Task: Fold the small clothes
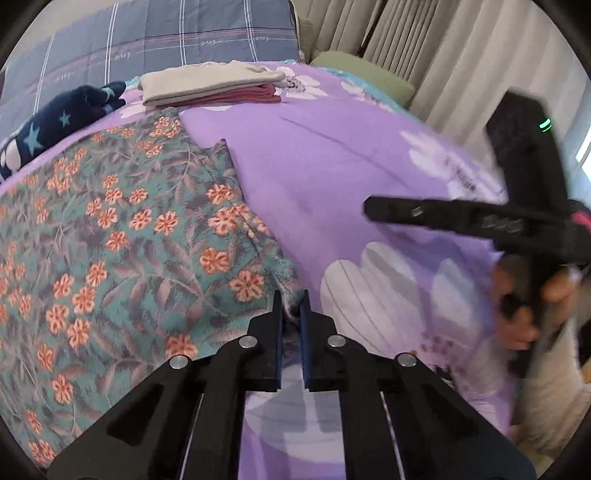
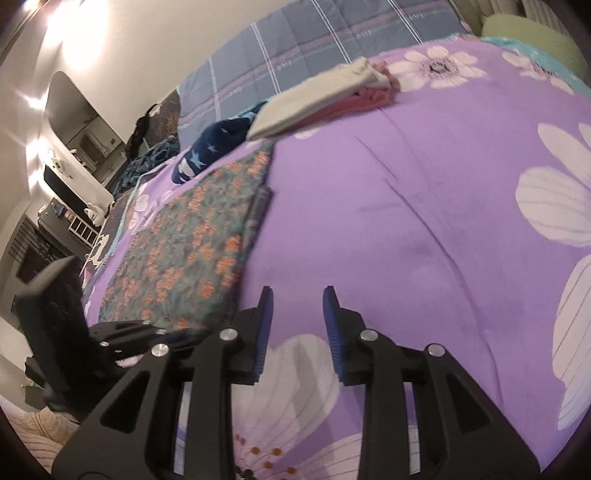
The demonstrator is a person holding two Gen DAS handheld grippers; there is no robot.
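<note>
A teal garment with orange flowers (image 1: 122,236) lies flat on the purple bed cover (image 1: 332,155), one side folded over. My left gripper (image 1: 291,308) is shut on its near right corner, and a bunch of the cloth shows between the blue pads. My right gripper (image 2: 298,295) hovers over bare purple cover just right of the floral garment (image 2: 184,254); it stands open with nothing between its fingers. In the left wrist view the right gripper (image 1: 373,211) comes in from the right, held by a hand (image 1: 524,314).
A folded stack of beige and pink clothes (image 1: 210,86) sits at the far side of the bed. A navy garment with stars (image 1: 62,118) lies left of it. A blue plaid quilt (image 1: 166,33) and curtains (image 1: 424,55) stand behind.
</note>
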